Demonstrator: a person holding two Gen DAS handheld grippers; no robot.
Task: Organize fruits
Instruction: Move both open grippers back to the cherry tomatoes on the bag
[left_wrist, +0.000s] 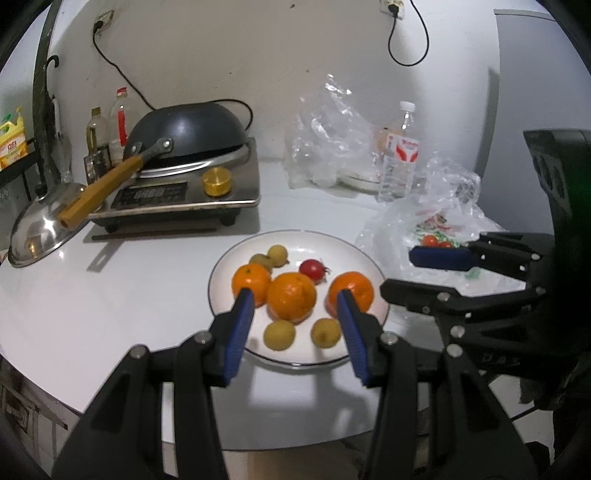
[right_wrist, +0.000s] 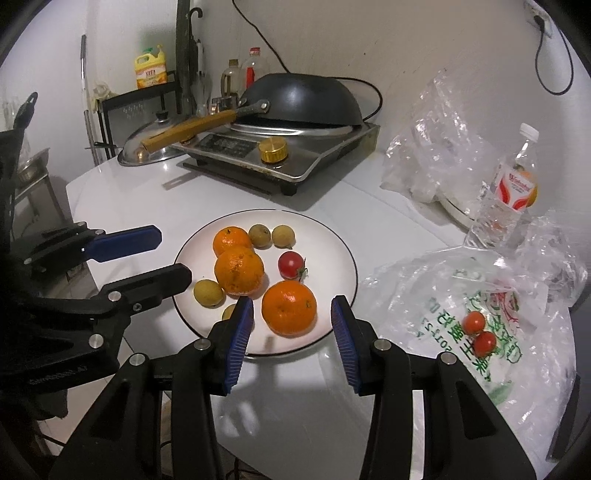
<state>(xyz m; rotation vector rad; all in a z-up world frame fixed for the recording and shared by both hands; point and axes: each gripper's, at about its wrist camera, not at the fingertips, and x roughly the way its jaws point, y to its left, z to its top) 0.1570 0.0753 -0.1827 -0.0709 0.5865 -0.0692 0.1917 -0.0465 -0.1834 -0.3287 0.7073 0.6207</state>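
A white plate (left_wrist: 236, 258) (right_wrist: 332, 240) holds three oranges (left_wrist: 291, 295) (right_wrist: 290, 307), one red tomato (left_wrist: 312, 268) (right_wrist: 291, 264) and several small yellow-green fruits (left_wrist: 279, 334) (right_wrist: 208, 292). Two more tomatoes (left_wrist: 430, 240) (right_wrist: 478, 332) lie on a clear plastic bag (left_wrist: 399, 229) (right_wrist: 517, 332) right of the plate. My left gripper (left_wrist: 295, 306) (right_wrist: 171, 254) is open and empty, hovering at the plate's near edge. My right gripper (right_wrist: 291, 314) (left_wrist: 399, 269) is open and empty, its fingers either side of the nearest orange, above it.
An induction cooker (left_wrist: 184, 192) (right_wrist: 295, 162) with an upturned black wok (left_wrist: 188, 129) (right_wrist: 306, 99) stands behind the plate. A steel lid (left_wrist: 37, 229) (right_wrist: 147, 147) lies at left. A water bottle (left_wrist: 400, 155) (right_wrist: 513, 188) and crumpled bags (left_wrist: 328, 140) (right_wrist: 436, 140) sit at back right.
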